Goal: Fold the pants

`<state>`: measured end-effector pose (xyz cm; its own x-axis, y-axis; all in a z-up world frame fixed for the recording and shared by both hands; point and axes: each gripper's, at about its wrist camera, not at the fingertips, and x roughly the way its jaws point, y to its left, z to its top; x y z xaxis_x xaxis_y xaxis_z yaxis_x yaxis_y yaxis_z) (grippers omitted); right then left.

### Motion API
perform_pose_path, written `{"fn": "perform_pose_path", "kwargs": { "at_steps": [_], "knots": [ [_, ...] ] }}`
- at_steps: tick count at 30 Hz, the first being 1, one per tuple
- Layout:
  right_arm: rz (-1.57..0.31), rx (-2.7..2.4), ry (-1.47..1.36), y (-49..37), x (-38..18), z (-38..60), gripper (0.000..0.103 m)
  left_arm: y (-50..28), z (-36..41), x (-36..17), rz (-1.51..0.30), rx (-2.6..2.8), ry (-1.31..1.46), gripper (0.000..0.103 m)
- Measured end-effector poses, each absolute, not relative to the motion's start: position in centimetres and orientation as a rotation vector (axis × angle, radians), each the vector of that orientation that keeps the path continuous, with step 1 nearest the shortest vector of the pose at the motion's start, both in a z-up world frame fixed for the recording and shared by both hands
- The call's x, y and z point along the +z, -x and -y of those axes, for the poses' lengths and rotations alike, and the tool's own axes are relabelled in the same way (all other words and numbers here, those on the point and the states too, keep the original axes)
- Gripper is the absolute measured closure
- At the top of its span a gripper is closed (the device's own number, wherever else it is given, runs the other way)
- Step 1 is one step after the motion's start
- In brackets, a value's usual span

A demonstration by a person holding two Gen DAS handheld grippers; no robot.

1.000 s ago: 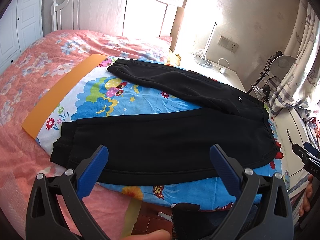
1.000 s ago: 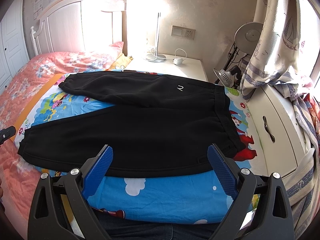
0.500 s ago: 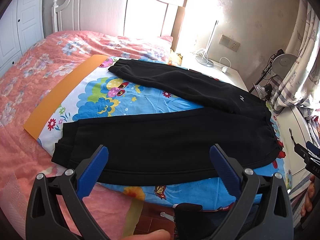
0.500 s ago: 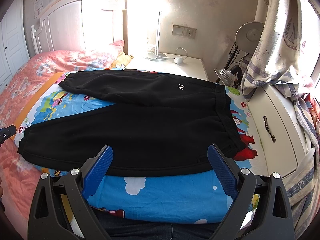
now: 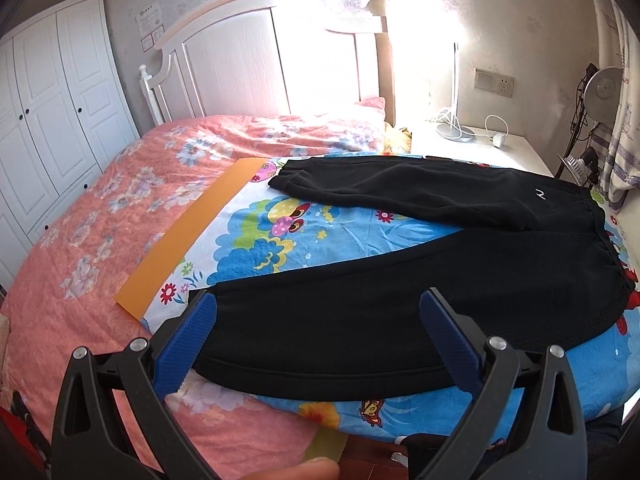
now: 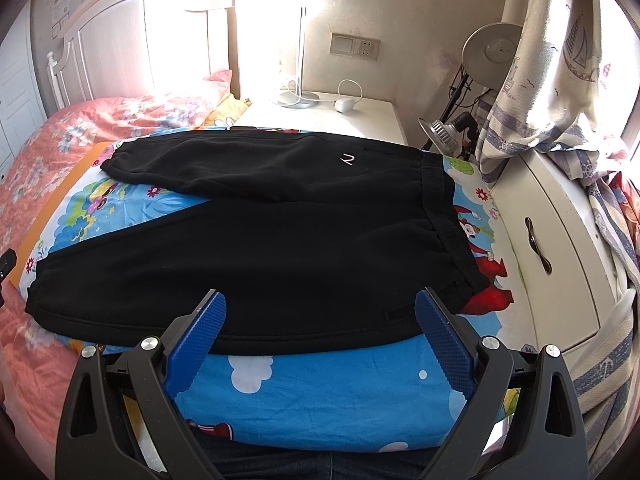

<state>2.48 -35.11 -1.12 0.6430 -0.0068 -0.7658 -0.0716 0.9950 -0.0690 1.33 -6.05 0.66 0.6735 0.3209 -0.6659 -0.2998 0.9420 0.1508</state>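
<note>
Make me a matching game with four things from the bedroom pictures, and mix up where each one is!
Things:
1. pants
2. orange sheet
3. lamp
4. curtain

Places:
A. standing on the white nightstand by the wall
B. hanging at the far right, draped onto the white cabinet
C. spread flat on the cartoon blanket, legs apart
D. lying on the pink bedspread, along the blanket's left edge

Pairs: 1-C, 2-D, 3-A, 4-B
</note>
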Motion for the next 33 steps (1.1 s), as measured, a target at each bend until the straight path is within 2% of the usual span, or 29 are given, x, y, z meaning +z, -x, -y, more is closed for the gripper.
{"fn": "perform_pose_path", "kwargs": {
  "at_steps": [7,20,26,32,33],
  "knots": [
    [-0.920,0.013,0.131,-9.9,-2.9,38.8,0.011,-7.3,9.8,-2.1,-0.853,0.291,-0.117,0.002],
    [-1.151,0.123,0.166,-36.7,-10.0,51.8,0.010,-22.4,15.8,-7.8,-1.056,0.199,-0.212,0.002],
    [-1.288,0.183,0.261,-46.4,-12.8,54.7,0.010,-28.0,17.0,-10.0,-1.167,-0.043,0.071,0.002],
    [-1.370,0.285,0.252,-52.3,-14.4,55.6,0.013,-32.5,17.0,-11.0,-1.230,-0.092,0.168,0.002],
    [-1.415,0.316,0.252,-52.7,-15.3,55.5,0.023,-33.1,16.9,-11.0,-1.238,-0.098,0.183,0.002]
  ]
}}
